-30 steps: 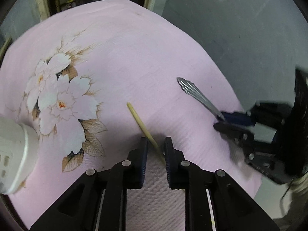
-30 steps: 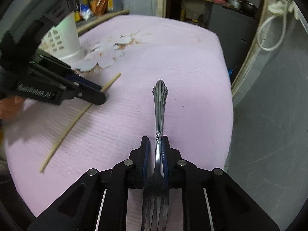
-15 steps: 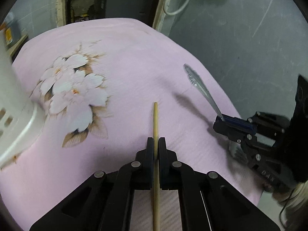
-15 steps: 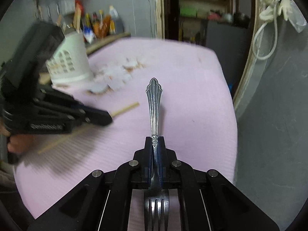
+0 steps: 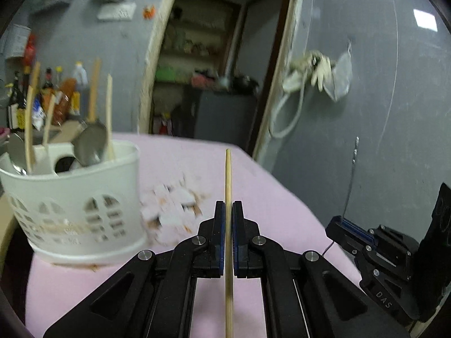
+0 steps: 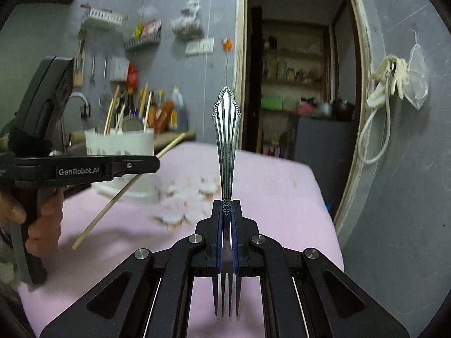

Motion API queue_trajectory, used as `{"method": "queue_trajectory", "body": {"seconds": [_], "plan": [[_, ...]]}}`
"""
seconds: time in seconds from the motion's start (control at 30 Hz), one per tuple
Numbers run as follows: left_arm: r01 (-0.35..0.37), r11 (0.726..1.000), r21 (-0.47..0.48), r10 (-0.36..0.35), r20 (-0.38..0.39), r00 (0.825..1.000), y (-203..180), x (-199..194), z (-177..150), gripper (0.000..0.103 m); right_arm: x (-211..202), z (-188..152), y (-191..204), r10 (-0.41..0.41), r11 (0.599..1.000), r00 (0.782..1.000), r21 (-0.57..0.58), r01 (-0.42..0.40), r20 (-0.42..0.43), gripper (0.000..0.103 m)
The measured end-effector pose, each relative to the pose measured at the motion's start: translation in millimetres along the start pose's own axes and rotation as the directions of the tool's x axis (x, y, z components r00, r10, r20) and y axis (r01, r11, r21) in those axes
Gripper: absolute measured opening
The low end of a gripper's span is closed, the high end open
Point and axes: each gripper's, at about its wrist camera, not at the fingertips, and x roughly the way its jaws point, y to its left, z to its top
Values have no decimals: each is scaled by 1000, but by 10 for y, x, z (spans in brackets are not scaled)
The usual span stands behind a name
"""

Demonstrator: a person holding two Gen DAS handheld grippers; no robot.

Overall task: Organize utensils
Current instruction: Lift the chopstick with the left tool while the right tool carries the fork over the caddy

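Observation:
My left gripper [image 5: 228, 211] is shut on a wooden chopstick [image 5: 228, 186] and holds it lifted above the pink cloth, tip pointing up and forward. My right gripper [image 6: 227, 211] is shut on a silver fork [image 6: 226, 129], handle up, tines toward the camera. A white slotted utensil basket [image 5: 76, 205] stands at the left and holds spoons and several chopsticks. The right gripper [image 5: 352, 232] shows at the right of the left wrist view with the fork [image 5: 352, 169] edge-on. The left gripper [image 6: 149, 164] and chopstick [image 6: 124, 191] show at the left of the right wrist view, in front of the basket [image 6: 121, 143].
The table has a pink cloth [image 5: 267, 197] with a flower print [image 5: 174, 208]. Its right edge drops off beside a grey wall [image 5: 380, 112]. Bottles [image 5: 56, 95] stand behind the basket. An open doorway [image 6: 296, 84] lies behind the table.
Both grippers have lifted and tilted up from the cloth. The left gripper closed on the chopstick and raised it. The fork rose with the right gripper. The basket is now in full view.

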Motion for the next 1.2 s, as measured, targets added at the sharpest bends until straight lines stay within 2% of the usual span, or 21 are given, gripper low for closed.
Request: {"method": "queue_trajectory", "body": {"seconds": [0.23, 0.4, 0.53, 0.73, 0.87, 0.93, 1.03, 1.1, 1.2], "plan": [[4, 999, -42, 2, 150, 989, 163, -244, 126, 2, 30, 273, -6, 15, 1000, 993, 26, -18, 121, 3], [-43, 998, -36, 50, 252, 967, 301, -403, 344, 2, 63, 535, 34, 43, 998, 975, 41, -54, 218, 3], [-77, 996, -44, 87, 334, 939, 468, -512, 546, 2, 115, 791, 163, 73, 996, 951, 24, -84, 300, 3], [-138, 987, -78, 159, 454, 877, 811, -699, 783, 2, 198, 1119, 396, 117, 992, 907, -6, -125, 404, 3], [-138, 978, -156, 199, 497, 845, 1160, -831, 925, 2, 350, 1336, 534, 173, 981, 871, -2, -194, 460, 3], [-111, 972, -209, 205, 507, 838, 1379, -873, 966, 2, 461, 1437, 589, 216, 966, 843, 15, -256, 493, 3], [-80, 944, -321, 245, 518, 820, 1740, -922, 947, 2, 636, 1517, 673, 254, 949, 813, 28, -314, 524, 3], [-85, 917, -390, 296, 520, 801, 1959, -933, 896, 2, 766, 1517, 729, 278, 936, 800, 37, -350, 532, 3], [-96, 890, -445, 347, 526, 776, 2132, -959, 847, 2, 955, 1441, 758, 317, 914, 779, 47, -404, 541, 3]]}}
